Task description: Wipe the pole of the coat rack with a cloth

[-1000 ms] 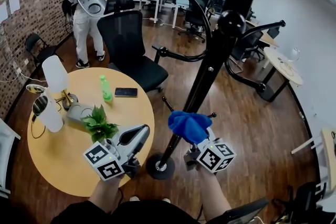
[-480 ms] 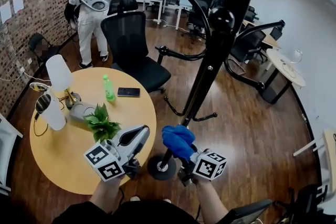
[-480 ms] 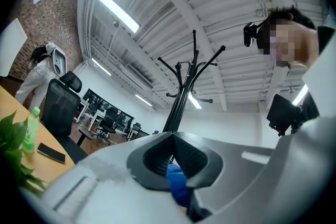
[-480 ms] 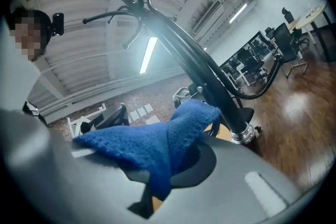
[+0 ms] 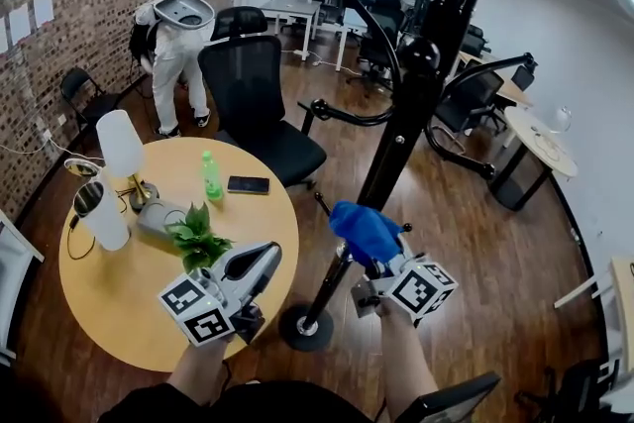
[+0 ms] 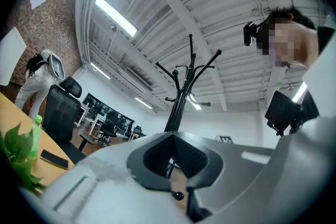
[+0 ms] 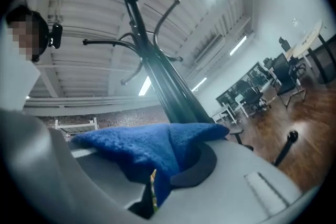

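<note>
Head view: right tool (image 5: 376, 255) grips cloth (image 5: 365, 229) by pole (image 5: 396, 149); left tool (image 5: 265, 260) closed, empty.

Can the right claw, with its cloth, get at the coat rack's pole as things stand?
Probably yes: the right claw, shut on the blue cloth, sits right beside the lower part of the pole, with nothing visible between them.

Head view steeply down, gripper views angled up (all share coat rack (image 5: 394, 129))
</note>
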`<state>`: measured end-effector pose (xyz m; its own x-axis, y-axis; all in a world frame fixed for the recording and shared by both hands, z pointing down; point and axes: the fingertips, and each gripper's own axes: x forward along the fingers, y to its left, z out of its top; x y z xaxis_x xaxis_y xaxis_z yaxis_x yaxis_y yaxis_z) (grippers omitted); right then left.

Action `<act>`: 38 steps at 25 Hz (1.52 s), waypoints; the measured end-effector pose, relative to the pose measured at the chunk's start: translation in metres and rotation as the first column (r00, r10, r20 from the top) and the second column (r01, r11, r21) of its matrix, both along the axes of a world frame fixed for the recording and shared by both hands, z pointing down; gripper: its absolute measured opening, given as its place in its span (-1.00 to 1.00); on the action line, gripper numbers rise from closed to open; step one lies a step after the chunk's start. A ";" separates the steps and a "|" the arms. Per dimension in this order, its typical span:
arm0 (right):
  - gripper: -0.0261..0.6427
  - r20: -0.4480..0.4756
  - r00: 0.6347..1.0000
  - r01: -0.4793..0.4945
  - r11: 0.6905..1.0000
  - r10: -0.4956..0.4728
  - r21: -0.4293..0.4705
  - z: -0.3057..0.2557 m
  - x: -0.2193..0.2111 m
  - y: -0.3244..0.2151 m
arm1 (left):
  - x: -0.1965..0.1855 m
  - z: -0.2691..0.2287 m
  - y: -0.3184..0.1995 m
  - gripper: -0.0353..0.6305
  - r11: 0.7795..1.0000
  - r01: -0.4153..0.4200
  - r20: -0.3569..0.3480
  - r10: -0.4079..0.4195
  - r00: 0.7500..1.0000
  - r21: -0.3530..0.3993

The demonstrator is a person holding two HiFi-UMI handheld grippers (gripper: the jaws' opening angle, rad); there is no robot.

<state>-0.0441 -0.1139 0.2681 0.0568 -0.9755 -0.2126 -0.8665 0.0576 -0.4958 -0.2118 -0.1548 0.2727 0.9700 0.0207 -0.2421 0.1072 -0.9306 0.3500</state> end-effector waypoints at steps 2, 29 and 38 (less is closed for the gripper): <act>-0.86 -0.066 0.998 -0.011 0.996 0.017 0.086 -0.048 -0.002 0.000 | -0.002 -0.005 -0.003 -0.89 1.000 0.005 -0.011 -0.004 1.000 0.008; -0.86 -0.367 0.913 0.011 0.890 0.176 0.455 -0.278 -0.080 0.069 | -0.036 -0.031 0.003 -0.89 1.000 -0.015 -0.097 0.016 0.995 0.020; -0.86 -0.178 0.984 0.050 0.980 -0.015 0.191 -0.090 -0.050 0.058 | -0.008 0.023 0.013 -0.89 0.992 -0.086 -0.068 0.080 0.994 -0.095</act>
